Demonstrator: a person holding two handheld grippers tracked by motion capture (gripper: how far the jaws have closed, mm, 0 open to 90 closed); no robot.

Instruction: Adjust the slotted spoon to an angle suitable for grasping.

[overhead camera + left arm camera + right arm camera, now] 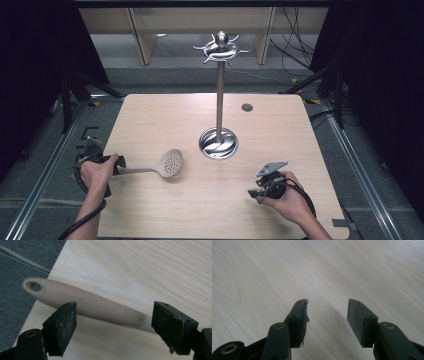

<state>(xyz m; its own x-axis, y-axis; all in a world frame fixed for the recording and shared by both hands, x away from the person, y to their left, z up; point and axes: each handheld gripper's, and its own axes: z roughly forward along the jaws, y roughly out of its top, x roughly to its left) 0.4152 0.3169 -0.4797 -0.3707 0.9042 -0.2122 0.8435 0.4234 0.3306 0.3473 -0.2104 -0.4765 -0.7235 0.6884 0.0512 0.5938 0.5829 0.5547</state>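
Observation:
A beige slotted spoon [170, 163] lies flat on the wooden table [280, 130] at the left, head toward the middle. Its handle [95, 306], with a hanging hole at the end, runs across the gap of my left gripper [115, 312], whose jaws stand wide apart on either side without pressing on it. In the high view the left gripper [119, 165] is at the handle end, near the table's left edge. My right gripper [254, 194] rests low over the table at the front right. Its jaws [328, 307] are open over bare wood.
A steel utensil stand [219, 90] with a round base [218, 142] and hooks at the top rises from the table's middle. A small round grommet [247, 107] sits behind it to the right. Grey floor drops off past the left table edge [30, 270].

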